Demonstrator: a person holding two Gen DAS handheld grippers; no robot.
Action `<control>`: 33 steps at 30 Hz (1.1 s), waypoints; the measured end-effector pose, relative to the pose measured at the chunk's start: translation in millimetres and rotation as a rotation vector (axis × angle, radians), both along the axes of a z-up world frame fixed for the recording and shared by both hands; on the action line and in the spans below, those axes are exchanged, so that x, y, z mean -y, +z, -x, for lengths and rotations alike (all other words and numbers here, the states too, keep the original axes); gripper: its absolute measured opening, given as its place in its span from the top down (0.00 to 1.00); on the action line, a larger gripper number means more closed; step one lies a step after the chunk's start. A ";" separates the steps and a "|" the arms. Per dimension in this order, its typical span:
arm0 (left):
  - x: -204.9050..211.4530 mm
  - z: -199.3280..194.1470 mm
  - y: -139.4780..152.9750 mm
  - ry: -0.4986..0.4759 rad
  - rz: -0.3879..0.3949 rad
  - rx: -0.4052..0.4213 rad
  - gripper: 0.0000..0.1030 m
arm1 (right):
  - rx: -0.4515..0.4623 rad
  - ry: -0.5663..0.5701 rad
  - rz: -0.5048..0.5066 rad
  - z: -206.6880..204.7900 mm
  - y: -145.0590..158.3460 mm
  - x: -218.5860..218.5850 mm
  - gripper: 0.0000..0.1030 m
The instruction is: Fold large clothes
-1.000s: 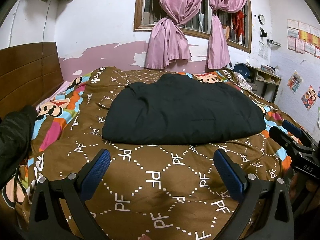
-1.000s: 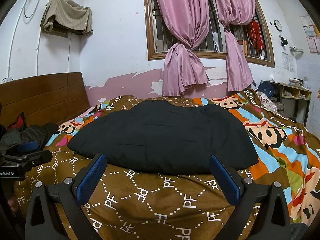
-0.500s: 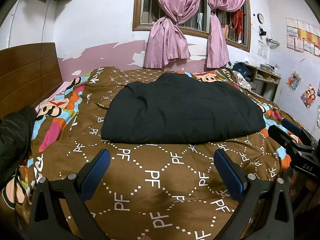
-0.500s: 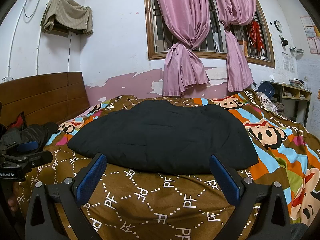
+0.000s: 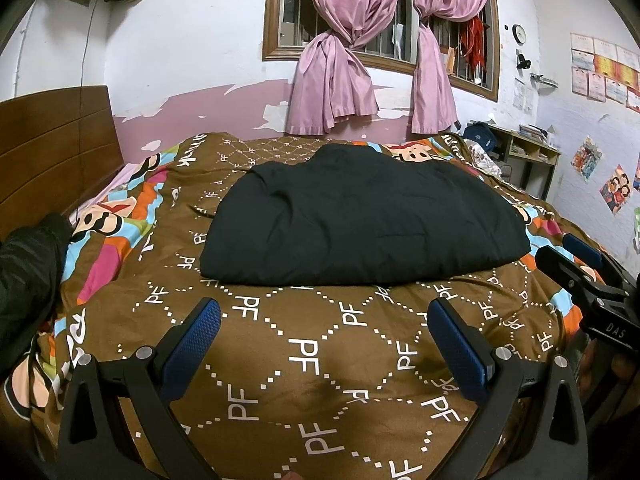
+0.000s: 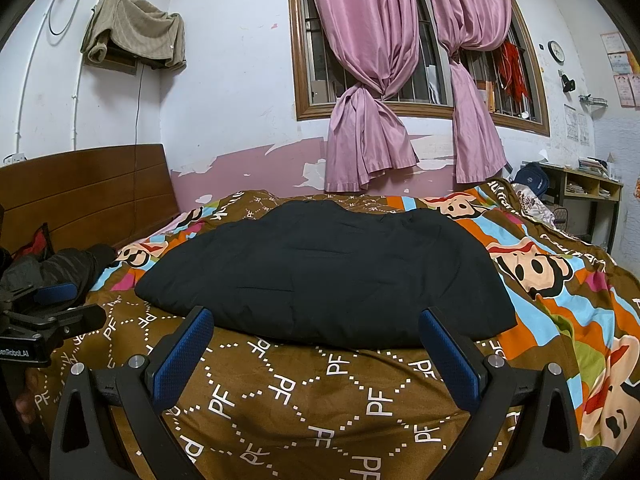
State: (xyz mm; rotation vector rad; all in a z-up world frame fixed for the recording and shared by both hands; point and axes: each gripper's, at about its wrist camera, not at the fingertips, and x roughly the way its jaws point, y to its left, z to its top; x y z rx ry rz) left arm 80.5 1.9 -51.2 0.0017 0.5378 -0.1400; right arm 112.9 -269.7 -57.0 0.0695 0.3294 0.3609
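Note:
A large black padded garment (image 5: 360, 216) lies folded flat on the brown patterned bedspread (image 5: 304, 352); it also shows in the right wrist view (image 6: 328, 272). My left gripper (image 5: 324, 320) is open and empty, hovering above the bedspread short of the garment's near edge. My right gripper (image 6: 316, 328) is open and empty, its fingertips close to the garment's near edge. The right gripper shows at the right edge of the left wrist view (image 5: 580, 264). The left gripper shows at the left edge of the right wrist view (image 6: 56, 304).
A wooden headboard (image 5: 52, 152) stands at the left. Another dark garment (image 5: 28, 276) lies at the bed's left side. Pink curtains (image 5: 332, 88) hang at the far wall. A desk with shelves (image 5: 524, 156) stands at the far right.

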 end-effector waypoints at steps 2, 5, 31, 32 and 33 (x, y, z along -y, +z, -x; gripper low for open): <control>0.3 0.1 0.2 0.001 0.000 0.001 0.02 | 0.000 0.001 0.000 -0.4 -0.4 0.1 0.00; 1.1 0.3 -0.5 0.000 -0.001 0.001 0.02 | 0.000 0.000 0.000 -0.5 -0.4 0.1 0.00; 3.3 0.4 0.1 0.001 -0.002 0.001 0.02 | 0.000 0.001 0.001 -0.7 -0.5 0.5 0.00; 3.4 0.3 0.2 0.001 -0.002 0.001 0.02 | 0.000 0.001 0.001 -0.3 -0.2 0.6 0.00; 3.0 -0.2 0.4 0.000 -0.002 0.000 0.02 | 0.000 0.001 0.001 -0.3 -0.3 0.5 0.00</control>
